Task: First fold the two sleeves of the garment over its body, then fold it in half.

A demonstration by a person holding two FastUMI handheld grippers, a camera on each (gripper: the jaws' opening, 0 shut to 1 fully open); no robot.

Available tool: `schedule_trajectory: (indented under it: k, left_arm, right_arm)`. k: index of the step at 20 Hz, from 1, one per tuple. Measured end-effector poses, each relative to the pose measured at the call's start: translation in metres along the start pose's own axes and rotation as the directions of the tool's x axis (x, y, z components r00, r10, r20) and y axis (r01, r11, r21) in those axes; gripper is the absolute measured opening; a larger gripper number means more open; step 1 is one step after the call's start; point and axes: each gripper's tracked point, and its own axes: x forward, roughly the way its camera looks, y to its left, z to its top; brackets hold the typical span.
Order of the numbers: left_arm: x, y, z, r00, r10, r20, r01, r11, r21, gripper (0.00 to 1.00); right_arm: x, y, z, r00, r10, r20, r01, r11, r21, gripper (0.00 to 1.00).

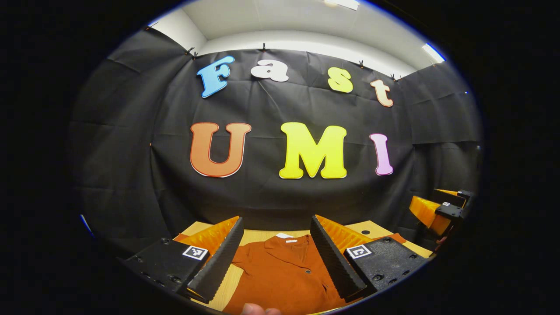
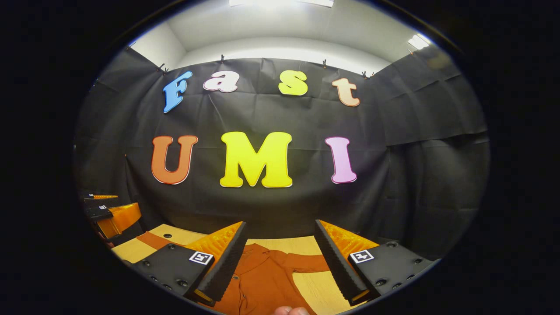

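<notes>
A rust-orange collared shirt (image 1: 280, 271) lies flat on a light wooden table (image 1: 258, 237), collar and white label at the far end, buttons down its front. My left gripper (image 1: 276, 221) hovers open above the shirt's body with nothing between its fingers. In the right gripper view the shirt (image 2: 258, 280) spreads below, one sleeve (image 2: 308, 262) reaching right and the other sleeve (image 2: 153, 240) stretching left over the table (image 2: 280, 243). My right gripper (image 2: 281, 224) also hangs open and empty over it. Each view catches the other gripper off to the side: the right gripper (image 1: 437, 210), the left gripper (image 2: 109, 216).
Black cloth walls close the booth behind and beside the table. A person's fingertip (image 1: 258, 310) pokes in at the bottom edge of the left gripper view, and another fingertip (image 2: 291, 311) in the right gripper view. A small dark hole (image 1: 365, 232) marks the tabletop's far right.
</notes>
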Motion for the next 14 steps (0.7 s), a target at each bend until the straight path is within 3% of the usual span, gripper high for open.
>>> schedule_trajectory:
  k: [7, 11, 14]
  left_arm:
    - [0.002, -0.007, -0.021, 0.998, -0.016, -0.056, 0.016, 1.000, -0.001, 0.99]
    - [0.010, -0.023, -0.031, 0.995, -0.046, -0.085, 0.046, 0.999, -0.006, 0.99]
    - [0.022, -0.026, -0.024, 0.996, -0.023, -0.084, 0.025, 1.000, 0.017, 0.99]
  right_arm:
    - [0.012, -0.014, -0.023, 0.996, 0.025, -0.085, -0.026, 1.000, -0.007, 0.97]
    - [0.036, -0.062, -0.036, 0.993, -0.019, -0.121, 0.018, 1.000, -0.010, 0.95]
    - [0.067, -0.108, -0.043, 0.989, -0.039, -0.141, 0.037, 0.999, -0.011, 0.97]
